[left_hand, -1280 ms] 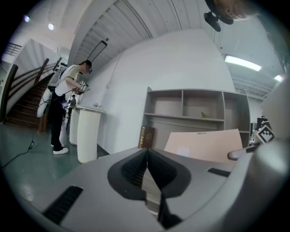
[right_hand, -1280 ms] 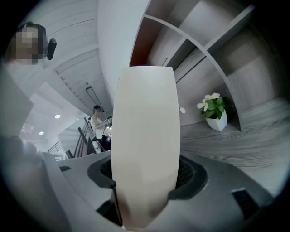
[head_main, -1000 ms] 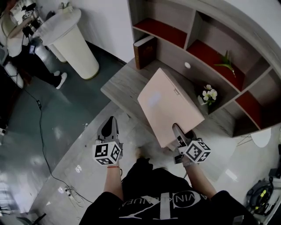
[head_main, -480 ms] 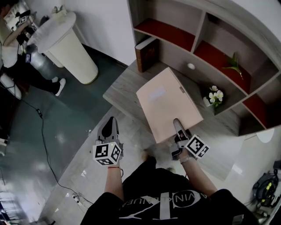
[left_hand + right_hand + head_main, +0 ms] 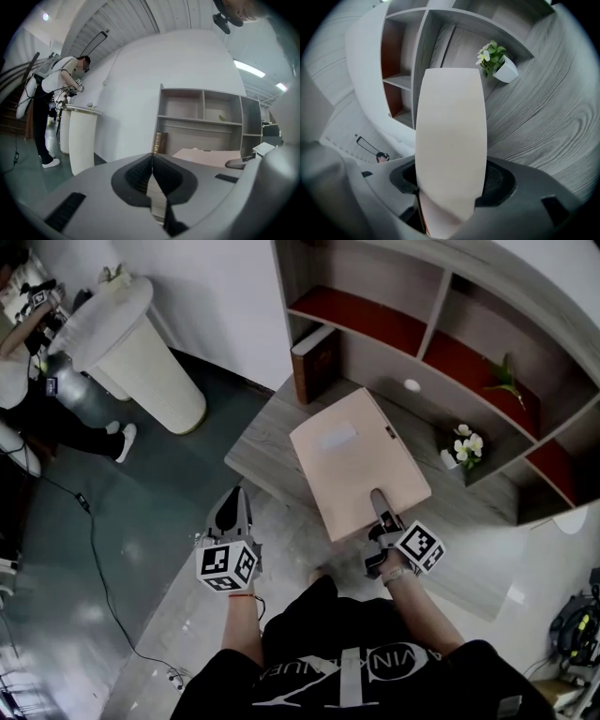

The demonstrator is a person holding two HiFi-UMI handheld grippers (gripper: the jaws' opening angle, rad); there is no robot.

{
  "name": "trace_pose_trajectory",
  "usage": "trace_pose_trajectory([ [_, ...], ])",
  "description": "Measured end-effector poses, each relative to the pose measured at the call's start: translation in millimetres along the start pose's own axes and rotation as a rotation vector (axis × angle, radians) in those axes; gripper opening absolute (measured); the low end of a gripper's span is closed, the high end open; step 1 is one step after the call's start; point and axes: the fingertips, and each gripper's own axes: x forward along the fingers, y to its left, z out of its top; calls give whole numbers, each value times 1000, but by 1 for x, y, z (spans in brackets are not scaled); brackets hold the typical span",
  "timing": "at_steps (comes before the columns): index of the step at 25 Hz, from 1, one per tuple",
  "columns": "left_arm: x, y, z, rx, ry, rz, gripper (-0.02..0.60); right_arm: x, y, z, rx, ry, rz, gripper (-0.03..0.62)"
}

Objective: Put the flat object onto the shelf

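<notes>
The flat object (image 5: pixel 361 465) is a pale pink board, held level above the low grey wooden platform (image 5: pixel 267 432) in front of the shelf unit (image 5: pixel 375 357). My right gripper (image 5: pixel 379 501) is shut on its near edge; in the right gripper view the board (image 5: pixel 450 131) fills the space between the jaws of that gripper (image 5: pixel 450 185) and runs out toward the shelf compartments (image 5: pixel 401 79). Over the floor to the left, my left gripper (image 5: pixel 232 512) hangs shut and empty; its jaws (image 5: pixel 151 158) meet with nothing between them.
A brown book (image 5: pixel 312 362) leans at the shelf's left end. A small white flower pot (image 5: pixel 466 446), a white disc (image 5: pixel 412 385) and a green sprig (image 5: pixel 503 376) sit on the shelves. A white pedestal (image 5: pixel 141 352), a person (image 5: pixel 37 381) and a floor cable (image 5: pixel 89 521) are at the left.
The board and my right gripper have drifted slightly away from me over the platform, and the board looks flatter. The left gripper has barely moved.
</notes>
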Motion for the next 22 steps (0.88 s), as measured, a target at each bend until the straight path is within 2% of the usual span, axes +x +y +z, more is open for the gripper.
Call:
trace_pose_trajectory([
  [5, 6, 13, 3, 2, -3, -17, 6, 12, -7, -5, 16, -1, -31, 307],
  [9, 8, 21, 2, -13, -1, -23, 6, 18, -17, -10, 18, 36, -72, 319],
  [13, 7, 24, -5, -38, 8, -20, 6, 21, -27, -16, 120, 68, -107, 331],
  [17, 5, 22, -7, -42, 5, -21, 6, 22, -37, -15, 252, 51, -131, 336],
  [22, 0, 24, -2, -48, -14, -4, 6, 27, -37, -13, 252, 81, -144, 342],
])
